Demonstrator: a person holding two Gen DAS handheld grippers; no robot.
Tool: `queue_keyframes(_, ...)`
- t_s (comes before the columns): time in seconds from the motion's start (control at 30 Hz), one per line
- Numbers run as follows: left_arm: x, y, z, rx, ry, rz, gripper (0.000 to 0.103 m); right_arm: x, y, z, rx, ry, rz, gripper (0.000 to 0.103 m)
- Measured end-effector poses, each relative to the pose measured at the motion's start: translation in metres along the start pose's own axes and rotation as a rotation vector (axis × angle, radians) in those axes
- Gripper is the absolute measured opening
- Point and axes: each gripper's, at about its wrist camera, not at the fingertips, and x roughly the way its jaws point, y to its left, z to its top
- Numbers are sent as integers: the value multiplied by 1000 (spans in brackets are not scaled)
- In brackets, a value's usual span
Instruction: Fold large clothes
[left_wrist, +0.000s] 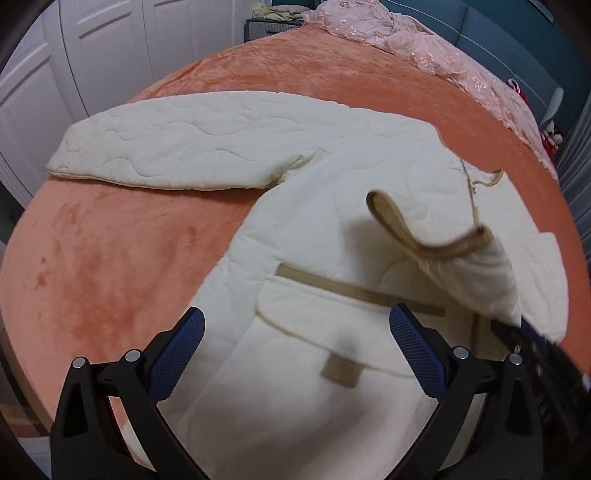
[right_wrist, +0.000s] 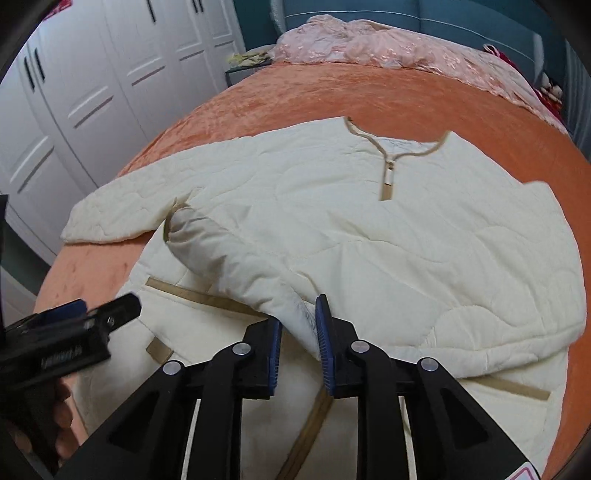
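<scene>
1. Quilted cream jacket (right_wrist: 332, 221) lies spread on the orange bedspread (right_wrist: 332, 92), front up and zipped.
2. Right gripper (right_wrist: 299, 354) stands partly open; the folded-over sleeve (right_wrist: 236, 258) lies between its pads, which do not seem to press it.
3. Left gripper (left_wrist: 295, 354) hovers wide open and empty above the pocket (left_wrist: 332, 332).
4. One sleeve is thus laid across the body; I judge this the first fold.
5. Farther off, the other sleeve (left_wrist: 166, 147) lies stretched out, not folded.
6. Body folds remain.
7. Pink lace fabric (right_wrist: 388, 48) lies at the far edge.
</scene>
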Motion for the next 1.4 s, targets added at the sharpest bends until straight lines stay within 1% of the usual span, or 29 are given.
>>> queue_keyframes(0.03, 5, -5, 6, -23, 18, -49, 98, -2, -9, -2, 30, -3, -1, 43)
queue_keyframes(0.07, 8, -11, 11, -48, 40, -95, 98, -5, -17, -4, 58, -9, 0, 56)
queue_keyframes(0.13, 8, -22, 16, -91, 62, -168, 98, -4, -24, -4, 87, -12, 3, 57)
queue_keyframes(0.17, 4, -25, 16, -103, 56, -190, 98, 1, -24, 0, 86, -4, 4, 55)
queue_keyframes(0.23, -6, -28, 15, -120, 29, -208, 98, 11, -15, 8, 69, 7, 22, 54)
queue_keyframes(0.3, -10, -30, 14, -143, 18, -229, 98, 16, -3, 13, 38, -1, 10, 54)
queue_keyframes(0.37, -6, -36, 17, -146, 45, -239, 98, 15, 4, 10, 12, -8, -8, 54)
queue_keyframes(0.4, -3, -41, 19, -140, 54, -247, 98, 12, 2, 7, 18, -5, -3, 54)
queue_keyframes(0.47, 4, -48, 19, -124, 77, -237, 98, 4, -10, -3, 58, 1, -9, 54)
queue_keyframes(0.53, 16, -54, 14, -135, 125, -249, 98, -7, -31, -11, 100, 3, -54, 54)
queue_keyframes(0.6, 32, -57, 7, -187, 185, -283, 96, -16, -57, -15, 152, -3, -90, 55)
queue_keyframes(0.63, 40, -58, 3, -220, 213, -286, 94, -21, -72, -16, 188, -9, -101, 55)
queue_keyframes(0.7, 54, -57, -2, -273, 270, -294, 83, -27, -109, -19, 282, -16, -111, 55)
queue_keyframes(0.73, 57, -55, -4, -294, 279, -293, 82, -29, -128, -20, 338, -20, -110, 55)
queue_keyframes(0.77, 58, -52, -3, -309, 284, -292, 78, -31, -148, -21, 400, -29, -107, 55)
queue_keyframes(0.83, 52, -42, 0, -351, 283, -308, 77, -35, -180, -22, 490, -47, -104, 55)
queue_keyframes(0.9, 37, -27, -1, -378, 239, -296, 78, -38, -201, -22, 544, -67, -102, 55)
queue_keyframes(0.93, 30, -21, -3, -373, 218, -279, 78, -38, -208, -21, 557, -73, -101, 55)
queue_keyframes(1.0, 26, -15, -8, -353, 213, -245, 79, -36, -218, -19, 572, -82, -96, 55)
queue_keyframes(1.03, 27, -13, -13, -359, 225, -246, 80, -34, -221, -18, 579, -85, -95, 55)
queue_keyframes(1.13, 37, -11, -22, -406, 260, -286, 81, -27, -230, -18, 625, -89, -66, 55)
queue_keyframes(1.2, 40, -16, -20, -430, 255, -309, 84, -22, -235, -18, 673, -97, -29, 55)
queue_keyframes(1.27, 44, -22, -16, -442, 259, -301, 83, -18, -242, -16, 718, -107, -2, 55)
queue_keyframes(1.3, 46, -25, -12, -440, 260, -304, 71, -17, -245, -15, 736, -117, 7, 53)
queue_keyframes(1.33, 46, -28, -8, -420, 250, -339, 50, -17, -246, -11, 749, -128, 15, 52)
queue_keyframes(1.37, 46, -34, -2, -384, 258, -363, 26, -16, -248, -8, 758, -134, 18, 48)
queue_keyframes(1.4, 45, -38, 5, -362, 258, -348, 27, -16, -249, -3, 760, -139, 21, 48)
